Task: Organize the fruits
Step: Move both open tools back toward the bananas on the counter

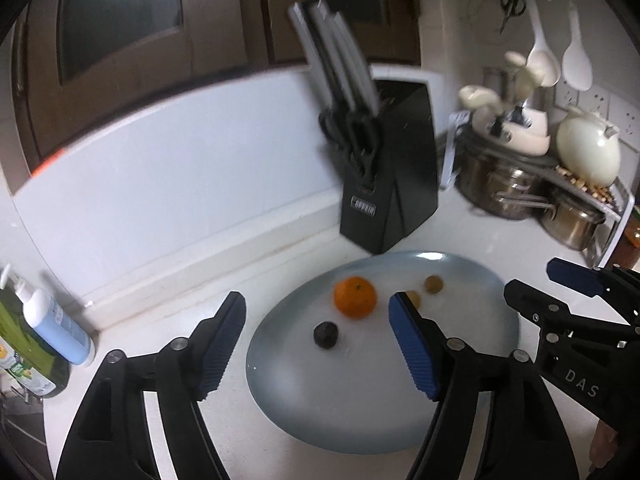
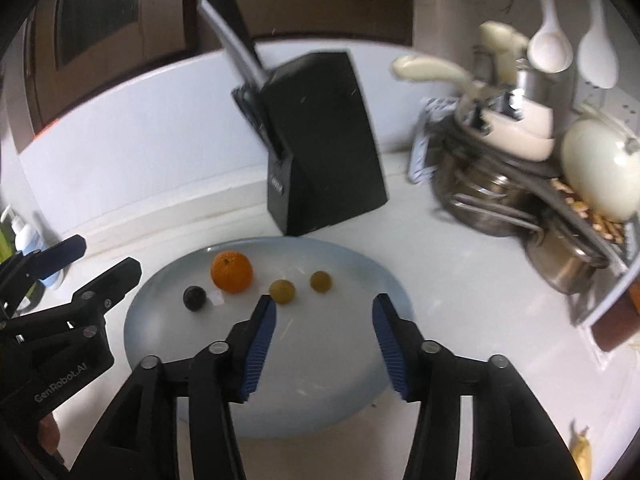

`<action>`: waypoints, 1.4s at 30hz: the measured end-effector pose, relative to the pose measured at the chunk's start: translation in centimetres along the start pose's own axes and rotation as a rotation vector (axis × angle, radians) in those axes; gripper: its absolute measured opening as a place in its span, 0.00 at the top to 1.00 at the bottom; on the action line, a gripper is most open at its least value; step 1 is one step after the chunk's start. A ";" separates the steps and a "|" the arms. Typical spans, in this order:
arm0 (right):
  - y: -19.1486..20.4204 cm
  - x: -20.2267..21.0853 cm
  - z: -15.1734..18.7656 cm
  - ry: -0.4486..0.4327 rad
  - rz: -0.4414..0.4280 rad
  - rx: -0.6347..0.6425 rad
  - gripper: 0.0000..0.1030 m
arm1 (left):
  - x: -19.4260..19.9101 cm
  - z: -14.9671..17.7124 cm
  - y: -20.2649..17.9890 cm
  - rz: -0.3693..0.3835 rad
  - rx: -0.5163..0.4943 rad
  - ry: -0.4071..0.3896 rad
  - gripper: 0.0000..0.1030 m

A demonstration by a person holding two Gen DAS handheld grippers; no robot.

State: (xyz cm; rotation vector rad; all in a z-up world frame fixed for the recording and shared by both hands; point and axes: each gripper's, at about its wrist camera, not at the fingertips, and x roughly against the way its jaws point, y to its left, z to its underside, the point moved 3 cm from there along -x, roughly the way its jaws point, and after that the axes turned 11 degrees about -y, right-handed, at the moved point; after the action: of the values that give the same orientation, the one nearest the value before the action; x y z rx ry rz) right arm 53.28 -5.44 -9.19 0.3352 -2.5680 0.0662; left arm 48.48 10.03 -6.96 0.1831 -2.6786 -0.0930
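**On the plate: four fruits down, both grippers empty**

Over the near rim of the grey-blue plate (image 2: pixel 394 292) hang both tools, pointing down and forward. Left gripper (image 1: pixel 316 344) spread wide, nothing between its blue pads; right gripper (image 2: pixel 324 344) parted a little less, likewise grasping nothing. No earlier view to compare, so no telling how they came to this.

Resting on the plate's far half, in a loose row: a dark round fruit (image 2: pixel 195 298) toward the left edge, an orange (image 2: pixel 232 272) just behind and beside it, then two small yellow-green fruits, one (image 2: pixel 282 291) near the middle and one (image 2: pixel 321 281) further right. Spaced apart, none touching, all well inside the rim — probably so that nothing rolls off onto the white counter (image 2: pixel 460 280). Sorted roughly by kind, judging by the pairing of the two green ones.

Behind the plate's far edge, a black knife block (image 2: pixel 320 144); toward the counter's right end, a rack of steel pots (image 2: pixel 500 208). At the counter's near right corner, something yellow, possibly a banana (image 2: pixel 582 452), off the plate and perhaps next to be fetched. Plenty of bare plate left on the near side for it.
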 end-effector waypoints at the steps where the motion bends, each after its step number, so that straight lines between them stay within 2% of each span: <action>1: -0.2 0.9 -0.2 -0.017 0.010 -0.005 0.45 | 0.6 -0.3 -0.3 0.003 -0.004 -0.015 0.27; 7: -1.6 4.8 -0.5 -0.085 0.063 -0.024 0.45 | 3.0 -1.4 -1.9 0.045 0.002 -0.061 0.26; 14: -3.1 8.5 0.0 -0.125 0.108 -0.046 0.45 | 5.8 -1.7 -4.1 0.094 -0.016 -0.105 0.22; 18: -4.3 10.3 0.5 -0.146 0.145 -0.070 0.35 | 7.0 -1.8 -5.7 0.128 -0.036 -0.126 0.22; 22: -5.9 12.5 1.0 -0.171 0.198 -0.088 0.35 | 8.3 -1.8 -7.3 0.156 -0.059 -0.143 0.21; 42: -14.4 19.6 4.2 -0.189 0.387 -0.211 0.35 | 12.1 -2.2 -16.3 0.333 -0.136 -0.179 0.20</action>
State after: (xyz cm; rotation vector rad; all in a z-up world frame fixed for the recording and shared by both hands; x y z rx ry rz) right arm 38.62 -24.28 -2.81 -0.2484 -2.7602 -0.0993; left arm 40.58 -7.86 -1.28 -0.3281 -2.8257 -0.1932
